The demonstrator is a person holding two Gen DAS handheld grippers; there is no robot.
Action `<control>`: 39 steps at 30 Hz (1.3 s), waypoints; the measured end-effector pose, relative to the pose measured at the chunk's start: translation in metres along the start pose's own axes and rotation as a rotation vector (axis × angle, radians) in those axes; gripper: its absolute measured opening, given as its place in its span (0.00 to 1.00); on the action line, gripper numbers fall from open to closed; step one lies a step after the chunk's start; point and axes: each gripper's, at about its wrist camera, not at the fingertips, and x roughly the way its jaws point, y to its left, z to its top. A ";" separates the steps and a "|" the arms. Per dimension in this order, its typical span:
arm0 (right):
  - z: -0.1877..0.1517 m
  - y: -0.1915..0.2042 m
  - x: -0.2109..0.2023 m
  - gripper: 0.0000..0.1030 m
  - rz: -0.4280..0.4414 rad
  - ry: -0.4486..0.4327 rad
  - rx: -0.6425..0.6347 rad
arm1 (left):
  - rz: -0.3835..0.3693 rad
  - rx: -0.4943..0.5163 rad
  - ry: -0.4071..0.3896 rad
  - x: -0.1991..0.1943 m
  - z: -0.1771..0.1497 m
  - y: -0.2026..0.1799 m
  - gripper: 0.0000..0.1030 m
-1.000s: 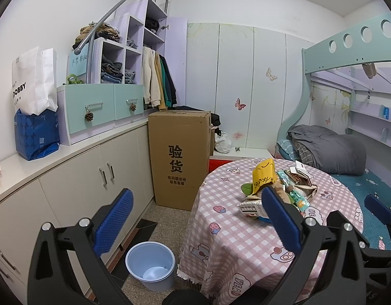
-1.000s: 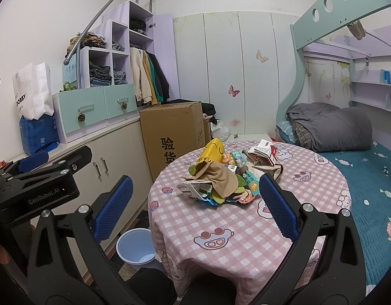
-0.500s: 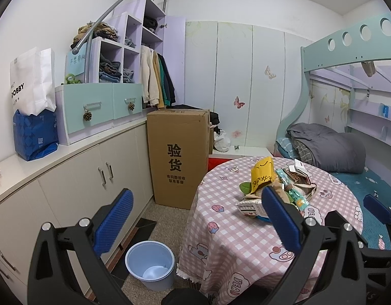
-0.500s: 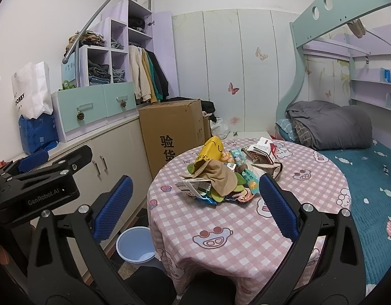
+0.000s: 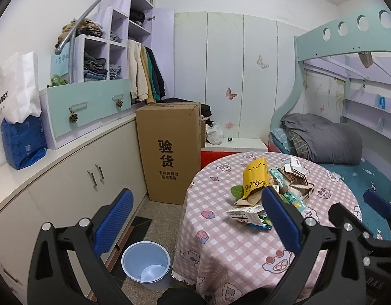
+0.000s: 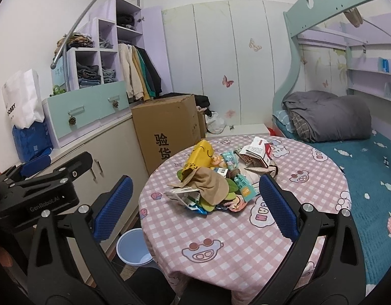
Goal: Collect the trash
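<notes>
**Barely begun: trash heap waits on the table, bin stands nearly bare**

Seen from my left wrist, my left gripper [image 5: 194, 213] hangs spread wide and carrying nothing, poised above the floor gap between the cabinets [image 5: 68, 178] and the round table [image 5: 220, 249]. The pile of trash [image 5: 269, 190] lies near the middle of the pink checked cloth, a yellow bag [image 5: 255, 178] standing tallest in it. Below and to the left, the blue bin [image 5: 145, 264] sits on the floor just beside the table's hanging cloth; only something pale shows at its bottom, and I cannot tell what.

From my right wrist, my right gripper [image 6: 195, 208] is likewise released and empty, held over the near part of the table with the pile [image 6: 215, 180] straight ahead between its blue pads [image 6: 278, 207]. Wrappers, a brown paper scrap [image 6: 210, 185] and a small carton [image 6: 256, 152] lie heaped together, touching. The bin [image 6: 131, 246] peeks out at the table's left edge.

By my reading, nothing has been collected: every piece is left to lift and drop.
</notes>
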 end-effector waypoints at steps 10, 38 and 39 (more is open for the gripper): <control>0.004 -0.012 0.038 0.94 -0.018 0.094 0.030 | -0.051 0.011 0.103 0.046 0.006 -0.006 0.96; 0.009 -0.100 0.141 0.94 -0.142 0.206 0.208 | -0.238 -0.018 0.357 0.201 0.012 -0.069 0.96; 0.009 -0.105 0.146 0.94 -0.142 0.209 0.219 | -0.230 -0.006 0.363 0.209 0.012 -0.076 0.96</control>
